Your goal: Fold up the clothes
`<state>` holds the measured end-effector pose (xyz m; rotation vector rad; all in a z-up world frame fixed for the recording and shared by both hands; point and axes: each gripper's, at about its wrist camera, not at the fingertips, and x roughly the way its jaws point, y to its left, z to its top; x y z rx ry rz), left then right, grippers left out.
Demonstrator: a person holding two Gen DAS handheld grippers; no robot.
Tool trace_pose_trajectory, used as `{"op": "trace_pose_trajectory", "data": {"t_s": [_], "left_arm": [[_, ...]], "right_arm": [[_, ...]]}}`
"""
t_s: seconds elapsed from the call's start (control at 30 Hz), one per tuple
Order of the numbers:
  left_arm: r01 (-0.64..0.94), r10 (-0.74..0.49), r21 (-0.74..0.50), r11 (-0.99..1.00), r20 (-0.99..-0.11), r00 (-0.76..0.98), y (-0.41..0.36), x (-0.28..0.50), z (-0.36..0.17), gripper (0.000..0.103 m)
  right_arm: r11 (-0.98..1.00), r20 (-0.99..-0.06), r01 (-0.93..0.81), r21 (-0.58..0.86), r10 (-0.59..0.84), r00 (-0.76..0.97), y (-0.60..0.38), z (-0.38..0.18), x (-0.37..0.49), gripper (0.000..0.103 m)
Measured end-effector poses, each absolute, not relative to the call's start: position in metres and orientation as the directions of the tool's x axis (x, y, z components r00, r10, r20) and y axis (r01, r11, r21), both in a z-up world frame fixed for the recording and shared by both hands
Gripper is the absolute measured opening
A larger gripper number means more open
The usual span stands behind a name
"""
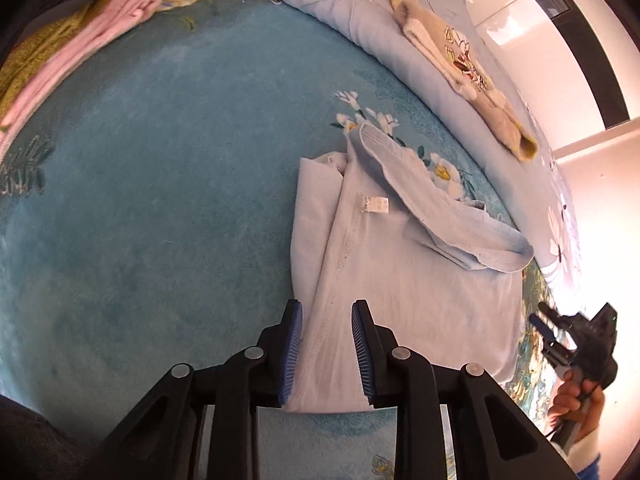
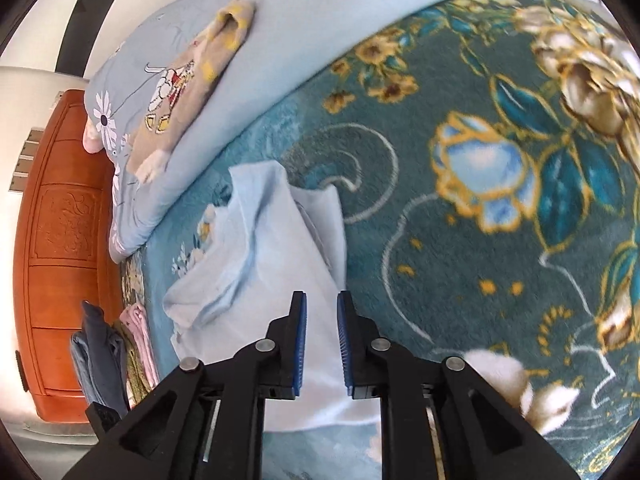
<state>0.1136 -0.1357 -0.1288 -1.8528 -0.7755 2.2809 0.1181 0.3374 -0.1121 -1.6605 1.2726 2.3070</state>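
**Both grippers spread above a half-folded pale blue garment**

We see the left gripper (image 1: 326,354) with its blue-padded fingers spread apart, nothing between them; directly ahead of and beneath its fingertips lies the pale blue garment (image 1: 400,272), partly folded on the teal floral blanket (image 1: 160,160); a sleeve is turned back across the body of the garment, and a small white label (image 1: 375,204) shows farther ahead along an inner seam; the near hem of the garment runs just under the pads. To the right of this gripper we see the right gripper (image 1: 548,336), held in a hand (image 1: 576,400) beyond the garment's far edge. In the right wrist view the right gripper (image 2: 321,344) also stands open, pinching nothing; the garment (image 2: 272,248) lies below and ahead of its fingers, slightly to their left. Ahead and to the left of it, a beige printed garment (image 2: 188,84) rests on the light blue quilt (image 2: 280,40); far to the left, a stack of folded clothes (image 2: 116,356) sits near a wooden cabinet (image 2: 60,240).
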Motion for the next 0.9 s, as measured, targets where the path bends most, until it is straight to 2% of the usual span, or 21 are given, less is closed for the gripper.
{"op": "trace_pose_trajectory", "data": {"t_s": [0.07, 0.17, 0.27, 0.33, 0.37, 0.4, 0.47, 0.67, 0.9], "left_arm": [[0.261, 0.406, -0.451, -0.853, -0.889, -0.212, -0.132, 0.114, -0.145, 0.029], [0.302, 0.425, -0.458, -0.836, -0.889, -0.171, -0.133, 0.116, -0.162, 0.026], [0.341, 0.427, -0.461, -0.819, -0.887, -0.174, -0.143, 0.120, -0.163, 0.026], [0.335, 0.420, -0.448, -0.829, -0.894, -0.157, -0.141, 0.122, -0.162, 0.018], [0.332, 0.416, -0.442, -0.834, -0.897, -0.149, -0.140, 0.123, -0.161, 0.013], [0.329, 0.412, -0.435, -0.838, -0.900, -0.140, -0.139, 0.125, -0.160, 0.011], [0.322, 0.404, -0.422, -0.847, -0.906, -0.124, -0.136, 0.127, -0.159, 0.007], [0.271, 0.375, -0.380, -0.885, -0.924, -0.070, -0.123, 0.136, -0.155, 0.006], [0.373, 0.420, -0.436, -0.819, -0.898, -0.128, -0.146, 0.143, -0.156, 0.006]], "right_arm": [[-0.670, -0.784, -0.425, 0.609, -0.427, -0.451, 0.328, -0.109, 0.094, 0.035], [-0.695, -0.801, -0.413, 0.589, -0.433, -0.413, 0.312, -0.113, 0.063, 0.036], [-0.686, -0.831, -0.470, 0.555, -0.438, -0.343, 0.302, -0.131, 0.051, 0.036], [-0.662, -0.830, -0.500, 0.558, -0.450, -0.329, 0.299, -0.143, 0.048, 0.036], [-0.643, -0.820, -0.510, 0.571, -0.462, -0.337, 0.299, -0.147, 0.047, 0.034], [-0.628, -0.811, -0.513, 0.585, -0.466, -0.354, 0.299, -0.148, 0.045, 0.021], [-0.621, -0.793, -0.493, 0.609, -0.474, -0.382, 0.299, -0.144, 0.036, 0.004], [-0.625, -0.777, -0.473, 0.622, -0.414, -0.475, 0.311, -0.124, 0.000, 0.003], [-0.638, -0.799, -0.492, 0.592, -0.381, -0.466, 0.324, -0.123, -0.006, 0.004]]}}
